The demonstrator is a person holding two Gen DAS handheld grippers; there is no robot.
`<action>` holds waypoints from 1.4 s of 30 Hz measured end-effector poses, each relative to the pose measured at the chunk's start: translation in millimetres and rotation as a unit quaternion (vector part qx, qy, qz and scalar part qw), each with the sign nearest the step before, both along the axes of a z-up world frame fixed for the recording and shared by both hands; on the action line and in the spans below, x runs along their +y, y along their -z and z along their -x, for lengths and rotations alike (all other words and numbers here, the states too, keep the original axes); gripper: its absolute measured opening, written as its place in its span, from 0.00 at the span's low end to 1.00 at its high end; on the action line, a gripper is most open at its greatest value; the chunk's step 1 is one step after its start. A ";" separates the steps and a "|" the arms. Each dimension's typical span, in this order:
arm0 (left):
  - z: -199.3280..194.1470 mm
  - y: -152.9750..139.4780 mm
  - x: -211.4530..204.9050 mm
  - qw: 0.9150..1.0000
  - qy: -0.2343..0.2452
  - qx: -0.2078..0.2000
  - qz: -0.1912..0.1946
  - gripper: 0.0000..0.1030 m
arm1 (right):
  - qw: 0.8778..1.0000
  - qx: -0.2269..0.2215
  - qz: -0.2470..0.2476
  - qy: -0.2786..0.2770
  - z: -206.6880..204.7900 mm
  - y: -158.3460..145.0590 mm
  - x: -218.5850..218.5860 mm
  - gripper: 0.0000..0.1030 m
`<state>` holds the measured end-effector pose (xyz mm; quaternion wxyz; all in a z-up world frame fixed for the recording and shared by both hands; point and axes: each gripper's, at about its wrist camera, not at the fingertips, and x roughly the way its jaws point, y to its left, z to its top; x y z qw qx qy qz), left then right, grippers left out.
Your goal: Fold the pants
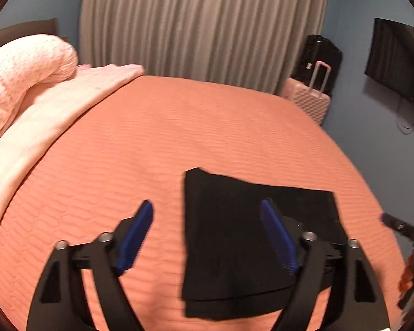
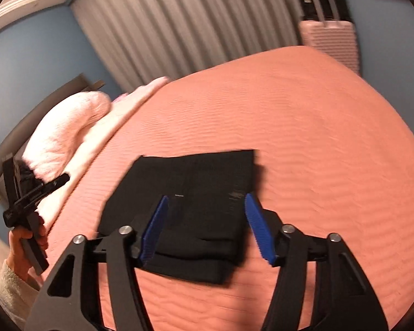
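Matt black cloth pants (image 1: pixel 234 234), ribbed coral bedspread (image 1: pixel 151 138)

The pants (image 1: pixel 234 242) are plain black on a salmon-orange bedspread (image 1: pixel 179 127) quilted in wavy lines. Beyond the bedspread hang beige striped curtains (image 1: pixel 201 24) against a blue wall (image 1: pixel 353 27), beside a ribbed pink suitcase (image 2: pixel 331 41). Both grippers' pads (image 2: pixel 259 229) are blue on black frames.
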<state>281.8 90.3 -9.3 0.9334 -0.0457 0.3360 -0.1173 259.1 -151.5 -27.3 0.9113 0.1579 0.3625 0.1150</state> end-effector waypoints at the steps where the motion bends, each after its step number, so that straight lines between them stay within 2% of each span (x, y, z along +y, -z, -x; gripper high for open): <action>1: -2.5 2.8 -12.4 1.000 0.008 0.005 -0.009 0.80 | 1.000 0.006 0.020 -0.007 -5.4 6.8 11.9 0.48; 4: -8.5 42.6 -57.8 0.996 0.024 0.048 -0.072 0.80 | 0.996 0.037 0.072 -0.024 -20.9 36.0 39.9 0.46; 6: -9.1 72.1 -69.1 0.990 0.017 0.082 -0.111 0.79 | 0.996 0.057 0.068 -0.017 -21.6 51.5 40.1 0.45; 7: -8.4 79.5 -68.2 0.989 0.013 0.089 -0.116 0.76 | 0.996 0.058 0.063 -0.007 -16.9 54.7 35.5 0.46; 9: -4.6 79.4 -52.0 0.993 0.010 0.075 -0.091 0.77 | 0.997 0.065 0.038 -0.002 -14.2 55.7 17.0 0.46; 11: -15.5 80.1 -30.8 0.994 -0.001 0.082 -0.069 0.78 | 0.997 0.068 0.029 0.008 -20.8 55.7 -3.9 0.46; 14: -46.0 92.7 -0.1 0.992 -0.006 0.127 -0.025 0.78 | 0.996 0.092 0.014 0.016 -42.9 69.0 -26.9 0.46; 16: -66.4 112.9 9.8 0.984 0.001 0.177 -0.008 0.77 | 0.993 0.114 -0.016 0.002 -60.7 87.1 -35.7 0.46; 19: -78.6 136.1 10.6 0.977 0.009 0.214 0.016 0.78 | 0.989 0.143 -0.036 -0.020 -78.1 112.2 -31.0 0.46; 22: -76.2 140.1 4.8 0.982 0.006 0.188 0.007 0.82 | 0.989 0.133 -0.054 -0.027 -76.4 118.3 -30.1 0.57; 24: -74.2 139.8 1.1 0.984 -0.004 0.179 0.013 0.82 | 0.990 0.126 -0.053 -0.030 -72.9 116.7 -25.0 0.57; 25: -73.7 138.8 -2.6 0.984 0.002 0.175 0.016 0.81 | 0.991 0.123 -0.045 -0.033 -70.9 114.8 -21.4 0.54; 26: -72.5 137.1 -9.1 0.985 0.014 0.171 0.018 0.71 | 0.992 0.117 -0.029 -0.037 -68.9 112.4 -14.6 0.51; 27: -71.7 136.3 -13.7 0.986 0.018 0.166 0.017 0.63 | 0.993 0.113 -0.026 -0.039 -67.6 110.1 -13.0 0.43; 30: -67.9 133.9 -22.7 0.989 0.012 0.151 0.003 0.46 | 0.994 0.103 -0.018 -0.039 -68.0 105.5 -9.8 0.27; 31: -68.1 133.2 -22.5 0.989 0.009 0.146 0.002 0.32 | 0.994 0.098 -0.016 -0.038 -68.2 102.9 -8.6 0.23; 32: -70.2 132.1 -20.1 0.989 0.004 0.146 0.010 0.20 | 0.995 0.089 -0.009 -0.039 -68.5 98.3 -7.0 0.21; 34: -75.1 128.2 -11.0 0.988 -0.002 0.146 0.043 0.12 | 0.997 0.069 -0.002 -0.038 -71.2 86.3 -3.2 0.19; 36: -80.5 120.4 -7.9 0.989 -0.002 0.137 0.055 0.12 | 0.998 0.037 0.016 -0.040 -75.0 68.7 3.2 0.17; 38: -85.5 106.7 -14.6 0.993 0.004 0.112 0.037 0.12 | 0.999 0.010 0.027 -0.039 -81.5 51.8 7.9 0.15; 40: -92.2 97.5 -20.8 0.995 0.009 0.093 0.023 0.11 | 0.998 0.004 0.037 -0.043 -92.8 45.5 9.4 0.15; 42: -104.2 98.0 -25.6 0.996 0.004 0.089 0.016 0.11 | 0.998 0.007 0.055 -0.026 -105.0 54.2 6.6 0.15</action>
